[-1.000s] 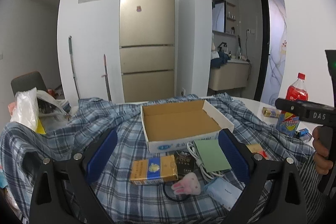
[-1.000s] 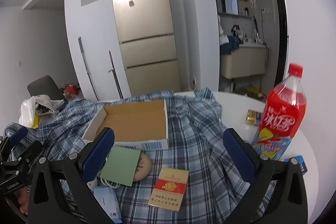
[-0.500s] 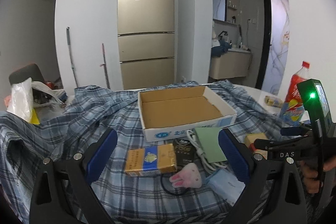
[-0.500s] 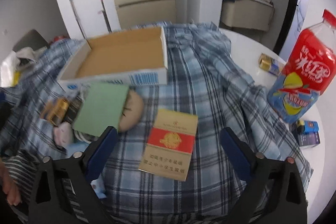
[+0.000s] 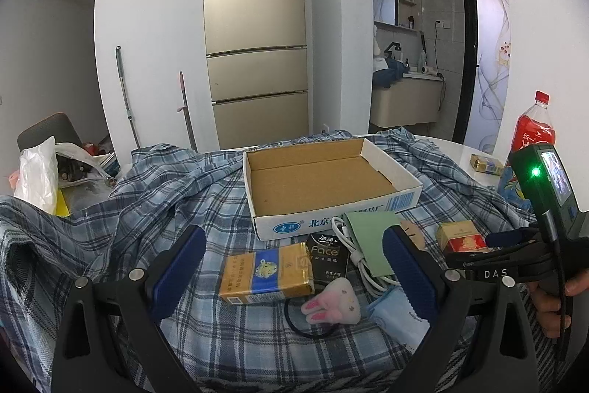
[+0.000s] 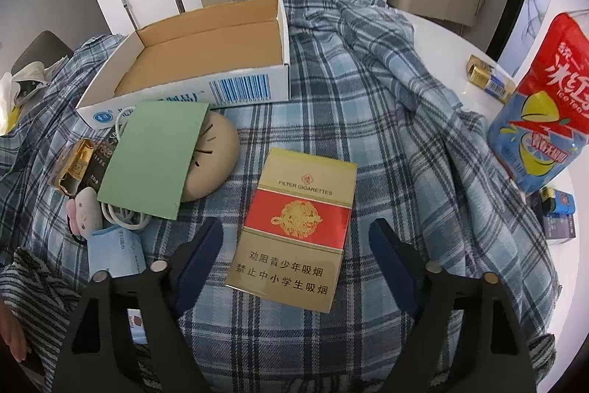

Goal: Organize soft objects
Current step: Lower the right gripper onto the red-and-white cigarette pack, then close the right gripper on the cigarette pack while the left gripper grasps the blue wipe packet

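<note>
Beside red-gold pack [image 6: 299,231]: beige cushion [image 6: 217,159] | behind: cardboard box [image 6: 206,61]

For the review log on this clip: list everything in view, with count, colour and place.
cardboard box: one, white outside, brown inside, empty, on the plaid cloth.
plaid cloth: one, blue, covers the table.
red-gold cigarette pack: one, flat, between the right jaws, untouched.
yellow-blue pack: one, left of the black pack.
black pack: one.
green card: one, over the beige round plush.
beige round plush: one.
pink bunny plush: one.
white cable: one.
red drink bottle: one, right.
left hand-held gripper: open.
right hand-held gripper: open, jaws just closing.
</note>
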